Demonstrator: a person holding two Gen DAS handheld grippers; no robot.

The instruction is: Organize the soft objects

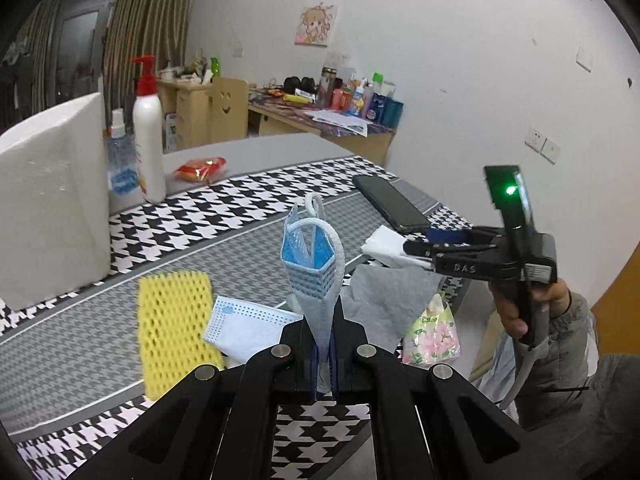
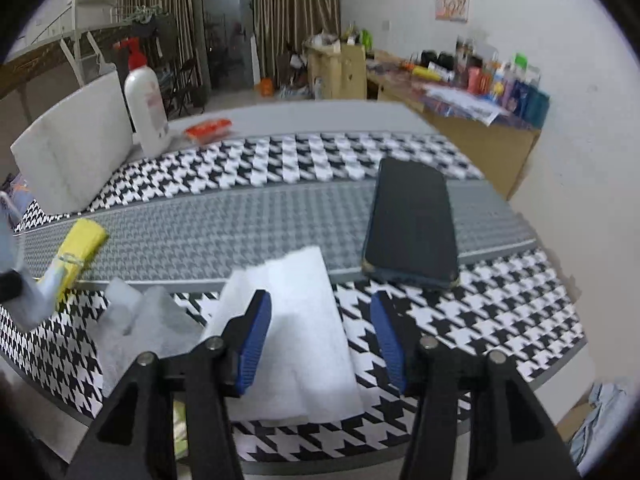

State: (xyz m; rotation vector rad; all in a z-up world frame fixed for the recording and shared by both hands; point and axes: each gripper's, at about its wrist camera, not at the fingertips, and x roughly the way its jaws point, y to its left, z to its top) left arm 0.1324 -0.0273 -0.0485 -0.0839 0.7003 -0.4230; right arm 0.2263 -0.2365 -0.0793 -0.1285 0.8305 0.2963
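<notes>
Left gripper (image 1: pixel 323 364): jaws pinched tight on a blue-and-white face mask (image 1: pixel 314 264), which stands up out of the fingers, its ear loop curling over the top.
Right gripper (image 2: pixel 320 336): jaws standing apart, blue pads on either side of a white folded tissue (image 2: pixel 292 320) lying on the cloth; the pads do not press on it (the left pad overlaps its edge in the right wrist view).
Right gripper seen from the left wrist (image 1: pixel 420 250): black body with a green light lit, held by a person's hand (image 1: pixel 520 300) in a grey sleeve, tip over the white tissue (image 1: pixel 384 246).
Table (image 2: pixel 280 112): covered by a black-and-white houndstooth cloth (image 2: pixel 460 320) with a grey band across the middle.
Yellow sponge cloth (image 1: pixel 176 328): flat on the grey band, left of the held mask.
Second mask (image 1: pixel 244 328): lying flat just beside the yellow piece, partly behind the left gripper.
Grey cloth (image 1: pixel 384 304): crumpled at the table's near edge, under the right gripper.
Phone (image 2: pixel 412 224): dark, face up, just beyond the white tissue, near but apart.
Lotion bottle (image 1: pixel 148 136): white with a red pump, upright at the far left, next to a white foam block (image 1: pixel 52 200).
Red packet (image 1: pixel 200 169): on bare grey tabletop beyond the cloth.
Floral packet (image 1: pixel 432 332): below the table edge on the right.
</notes>
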